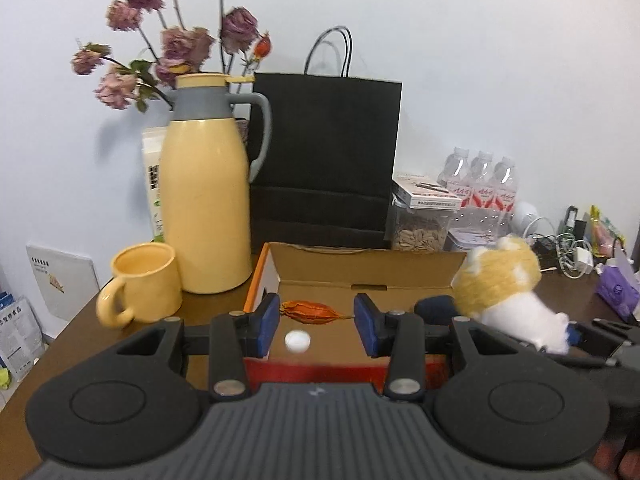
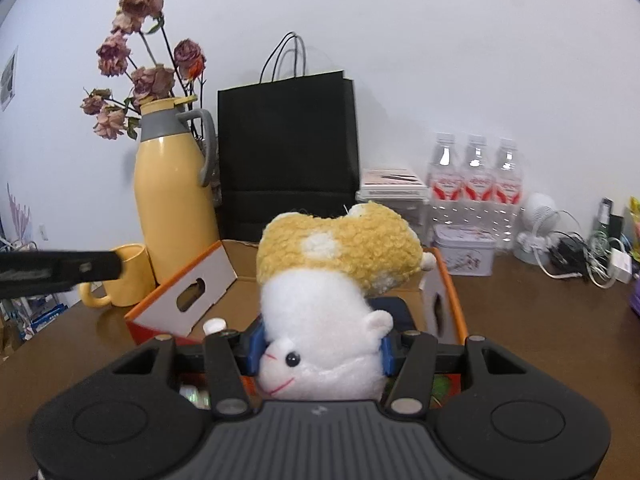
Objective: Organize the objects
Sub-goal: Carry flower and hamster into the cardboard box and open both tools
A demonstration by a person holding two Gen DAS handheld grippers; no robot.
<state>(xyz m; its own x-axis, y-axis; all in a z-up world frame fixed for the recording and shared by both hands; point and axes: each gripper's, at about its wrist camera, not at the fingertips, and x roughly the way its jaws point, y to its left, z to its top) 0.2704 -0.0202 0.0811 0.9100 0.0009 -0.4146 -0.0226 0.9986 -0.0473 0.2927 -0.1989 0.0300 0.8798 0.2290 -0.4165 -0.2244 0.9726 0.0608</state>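
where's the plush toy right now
The plush toy is pinched head-down between the right gripper fingers, over the open cardboard box; the left wrist view shows it at the box's right side.

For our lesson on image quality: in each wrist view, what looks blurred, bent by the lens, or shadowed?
Left wrist view: the plush toy and dried flowers are smeared by motion blur, the jug casts a soft shadow on the wall, and the corners go dark. Right wrist view: the toy is sharper, the black bag leans from fisheye bending, and the other gripper is a blurred bar.
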